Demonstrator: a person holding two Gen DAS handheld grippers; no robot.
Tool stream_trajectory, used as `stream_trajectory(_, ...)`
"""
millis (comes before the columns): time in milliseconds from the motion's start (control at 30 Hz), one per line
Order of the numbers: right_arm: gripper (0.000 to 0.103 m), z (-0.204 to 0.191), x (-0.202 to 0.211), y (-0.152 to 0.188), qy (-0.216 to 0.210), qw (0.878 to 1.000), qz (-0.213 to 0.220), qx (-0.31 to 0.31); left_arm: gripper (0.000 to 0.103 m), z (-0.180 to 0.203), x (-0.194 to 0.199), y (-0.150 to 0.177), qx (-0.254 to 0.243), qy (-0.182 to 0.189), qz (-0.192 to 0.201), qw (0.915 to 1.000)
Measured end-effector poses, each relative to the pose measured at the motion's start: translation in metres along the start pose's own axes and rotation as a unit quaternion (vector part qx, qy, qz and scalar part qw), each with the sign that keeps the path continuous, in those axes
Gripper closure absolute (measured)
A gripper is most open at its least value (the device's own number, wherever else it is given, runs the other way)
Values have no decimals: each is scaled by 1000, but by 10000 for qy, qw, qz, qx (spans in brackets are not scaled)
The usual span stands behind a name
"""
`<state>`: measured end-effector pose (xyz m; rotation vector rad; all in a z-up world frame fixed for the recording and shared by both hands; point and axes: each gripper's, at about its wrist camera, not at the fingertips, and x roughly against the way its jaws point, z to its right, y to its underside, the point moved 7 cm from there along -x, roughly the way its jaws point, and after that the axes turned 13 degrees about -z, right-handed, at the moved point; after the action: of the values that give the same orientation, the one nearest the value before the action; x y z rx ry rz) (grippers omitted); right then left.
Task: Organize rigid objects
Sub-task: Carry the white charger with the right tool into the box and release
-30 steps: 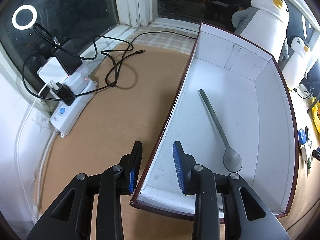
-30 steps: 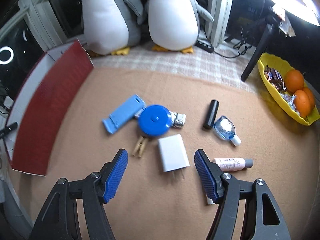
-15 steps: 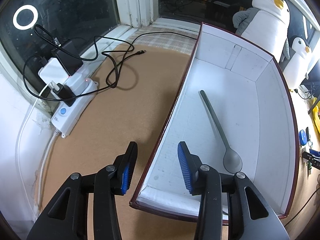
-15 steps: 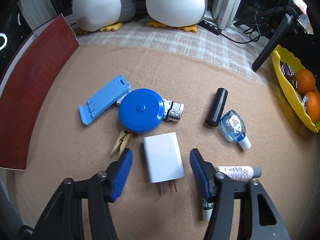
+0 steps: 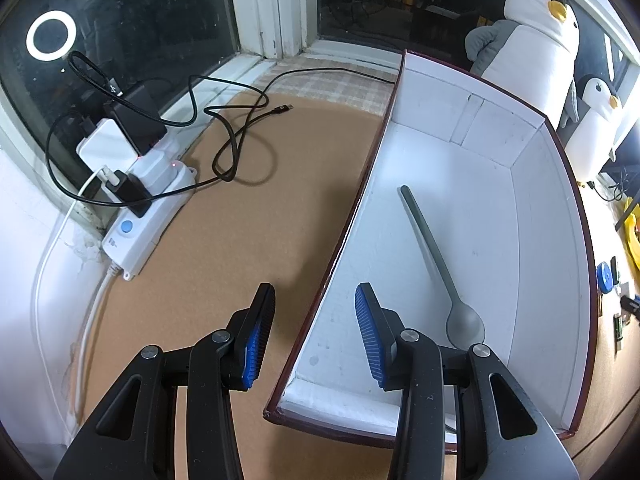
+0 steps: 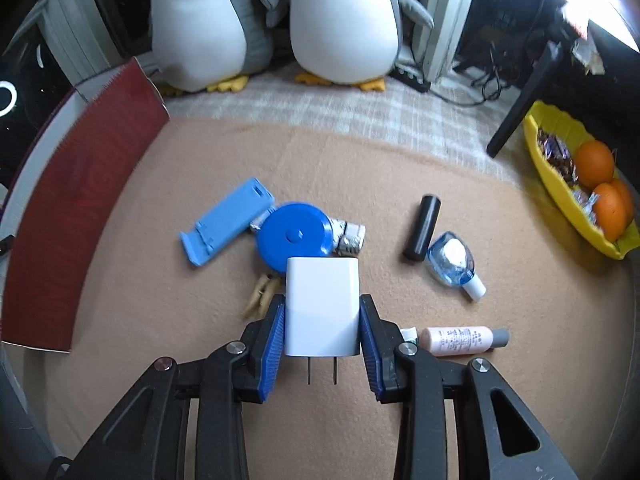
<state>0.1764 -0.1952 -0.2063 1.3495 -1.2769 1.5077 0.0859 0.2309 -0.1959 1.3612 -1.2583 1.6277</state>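
Left wrist view: left gripper with blue-padded jaws spread wide, holding nothing, one finger on each side of the near left wall of the box. Box: white inside, dark red outside, open-topped, resting on the tan mat. Contents: one grey spoon, lying flat on the box floor, long axis running away from the camera, bowl at the near end, handle tip pointing to the far wall; position just right of the gripper's right finger, apart from it. Left of the box: white power strip with plugged adapters and a loose black cable. Two plush penguins beyond the far right corner.

Right wrist view: right gripper closed on the white charger, pads pressed against its two side faces. Charger long axis along the fingers, two metal prongs pointing back toward the camera, blunt end pointing away. Beyond it on the mat: blue tape measure, blue phone stand, wooden clothespin, black cylinder, small clear blue bottle, pink tube. Box's red outer wall at far left; yellow tray with oranges at far right.
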Motion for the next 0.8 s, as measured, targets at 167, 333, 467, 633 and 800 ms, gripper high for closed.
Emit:
stream_trajectory(167,71,-36,33,-8,-177,9989,357,263,69,0,0,-2,-7,-13,58,10000)
stream_trajectory(333,71,-89,57,-18,-383,9947,644,702,83,-3,-1,-4,45,12,78,10000)
stream_trajectory(467,71,-131,69,-30,-557,9903,733,1037,87,-3,-2,-4,32,14,109,9999)
stream_trajectory(633,71,-180,73,-43,-691,9846,756,1418,89,-2,-4,-5,3,59,142,9999)
stream_trajectory(800,71,-228,69,-54,-716,9793,682,1765,89,-1,-5,-7,-39,28,194,9998)
